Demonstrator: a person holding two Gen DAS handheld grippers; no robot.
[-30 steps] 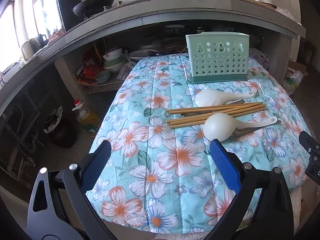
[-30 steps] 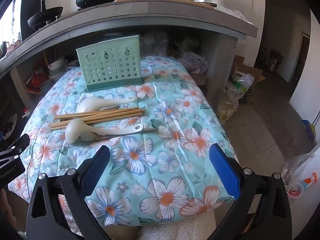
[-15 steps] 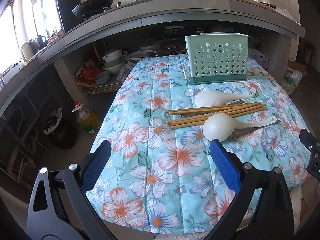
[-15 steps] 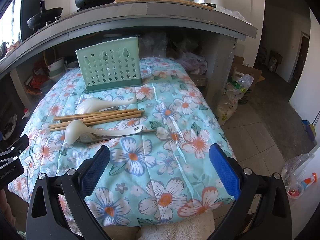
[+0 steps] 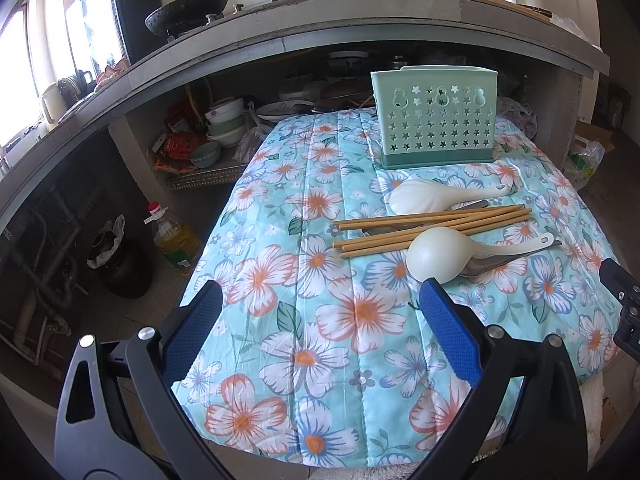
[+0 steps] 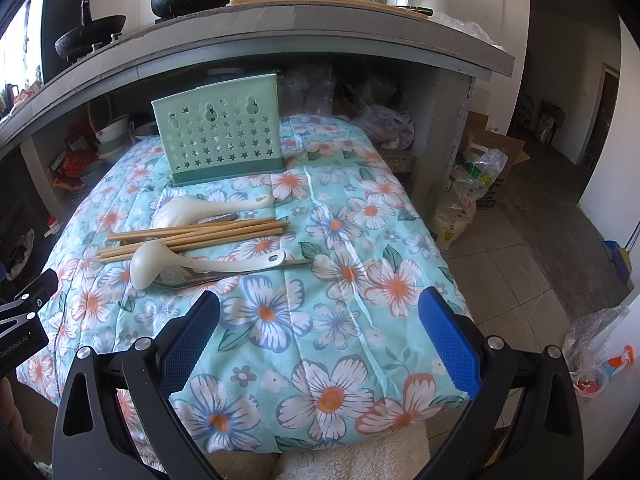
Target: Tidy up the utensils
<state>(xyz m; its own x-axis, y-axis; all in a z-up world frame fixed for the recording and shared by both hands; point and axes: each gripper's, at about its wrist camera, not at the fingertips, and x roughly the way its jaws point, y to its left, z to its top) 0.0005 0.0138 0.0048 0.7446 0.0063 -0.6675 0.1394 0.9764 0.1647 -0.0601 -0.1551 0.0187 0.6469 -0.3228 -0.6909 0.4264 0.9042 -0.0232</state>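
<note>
A mint-green perforated utensil holder stands upright at the far end of the flowered cloth. In front of it lie two white ladles, the far one and the near one. Between them is a bundle of wooden chopsticks. A metal spoon is tucked under the near ladle. My left gripper hovers open over the cloth's near left part. My right gripper is open over the near right part. Neither holds anything.
A concrete counter with pots and bottles overhangs the table's far end. Bowls and packets fill the shelf under it. An oil bottle and a dark pot stand on the floor left; bags lie on the right.
Both views have crept slightly forward and down toward the table. The utensils have not moved and both grippers remain open.
</note>
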